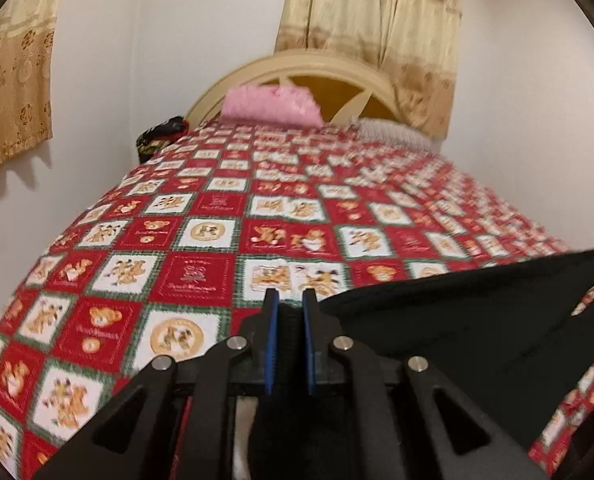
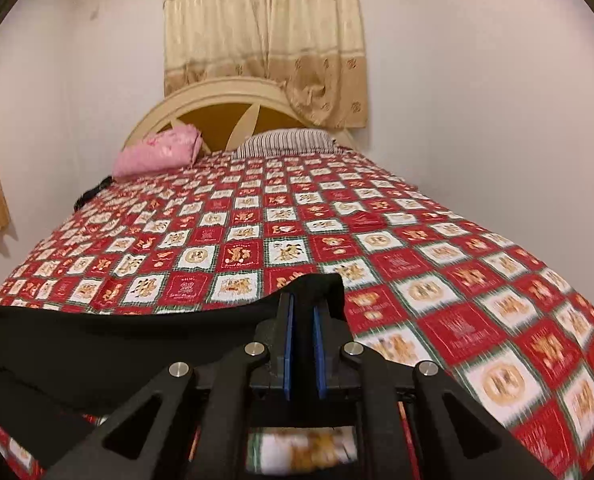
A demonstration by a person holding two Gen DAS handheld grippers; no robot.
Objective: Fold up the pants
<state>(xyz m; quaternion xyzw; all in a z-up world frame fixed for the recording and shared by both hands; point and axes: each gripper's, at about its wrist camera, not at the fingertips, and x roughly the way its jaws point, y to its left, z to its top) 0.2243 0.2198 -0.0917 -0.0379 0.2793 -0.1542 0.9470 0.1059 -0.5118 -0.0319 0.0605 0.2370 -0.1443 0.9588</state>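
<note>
Pants (image 1: 477, 320) position?
— Black, stretched sideways across the bed's (image 2: 437, 264) near edge, long axis running edge to edge between both tongs, lifted off the quilt.

Grip?
— Left gripper (image 1: 289, 304) clamped on one end — right gripper (image 2: 303, 304) pinching the other, cloth bunched over its tips.
</note>
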